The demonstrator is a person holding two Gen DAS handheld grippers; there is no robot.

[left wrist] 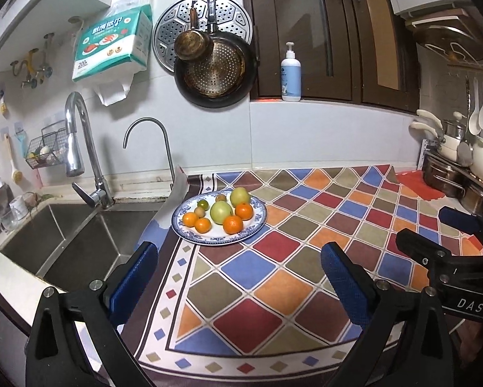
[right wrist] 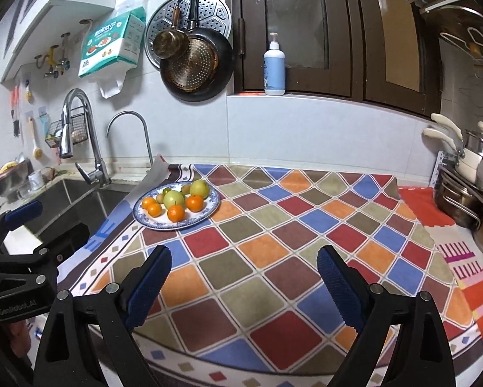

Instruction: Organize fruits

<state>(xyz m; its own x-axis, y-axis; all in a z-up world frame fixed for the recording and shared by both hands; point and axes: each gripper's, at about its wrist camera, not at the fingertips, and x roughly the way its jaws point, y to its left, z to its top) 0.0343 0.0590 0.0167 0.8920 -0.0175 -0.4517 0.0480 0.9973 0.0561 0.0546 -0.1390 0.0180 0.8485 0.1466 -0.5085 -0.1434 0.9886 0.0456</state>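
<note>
Left wrist view: my left gripper spread wide, nothing between pads, hovering over diamond-pattern tablecloth. Blue-rimmed plate ahead near sink, holding four oranges, two green apples, few small fruits I can't identify. Right gripper enters at right edge, cut off; one blue pad visible.

Right wrist view: my right gripper also spread, empty, over cloth. Same plate sits far left of cloth, well apart from fingers. Left gripper partly cropped at left edge. Cloth's left end hangs into sink.

4 oranges, 2 green apples, plate
</note>
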